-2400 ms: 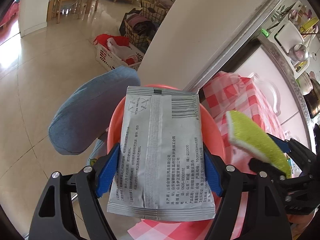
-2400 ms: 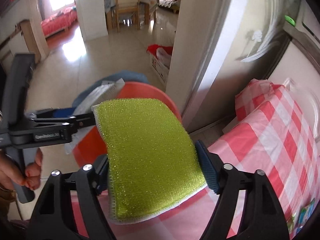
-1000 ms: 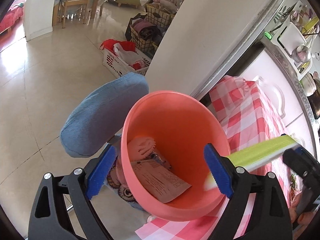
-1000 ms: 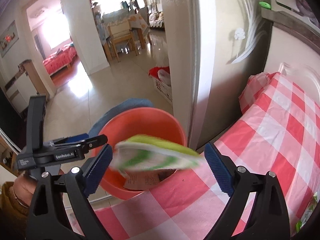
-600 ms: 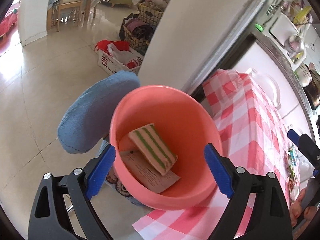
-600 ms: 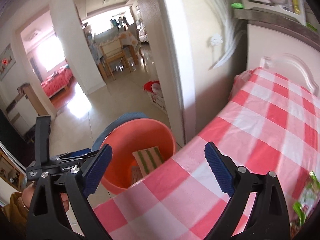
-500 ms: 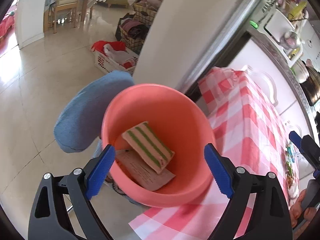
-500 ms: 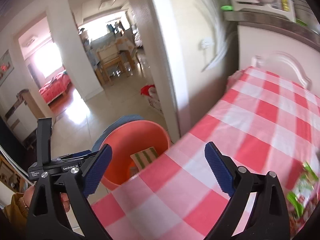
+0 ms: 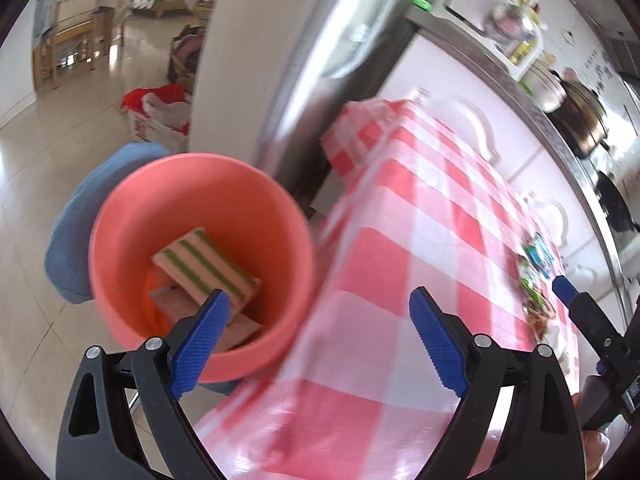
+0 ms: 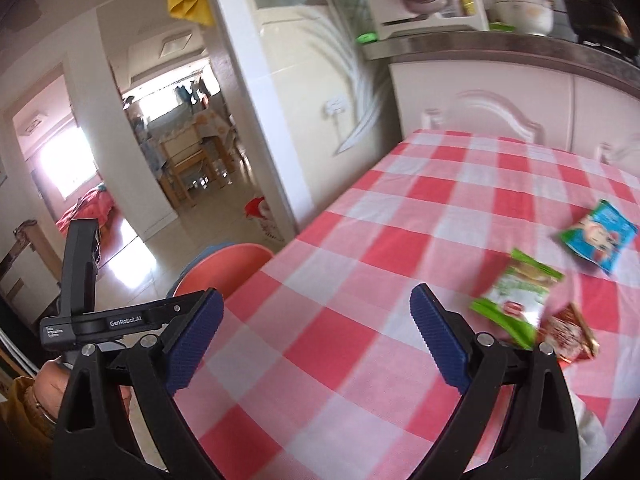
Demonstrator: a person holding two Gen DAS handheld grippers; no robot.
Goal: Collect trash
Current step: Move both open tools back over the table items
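— Any writing? 
— "GenRobot.AI" on the left gripper [image 10: 192, 312], lower left; both it and the right gripper [image 10: 316, 344] gape empty.
— Trash?
— Blurred packets [image 10: 516, 304] at right; sponge [image 9: 206, 268] in the bucket [image 9: 280, 216].

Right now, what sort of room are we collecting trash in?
Most likely a home kitchen. A counter over white cabinets carries pots and a dish rack, and a table with a red checked cloth stands beside it, next to an orange bin. A doorway opens to living rooms.
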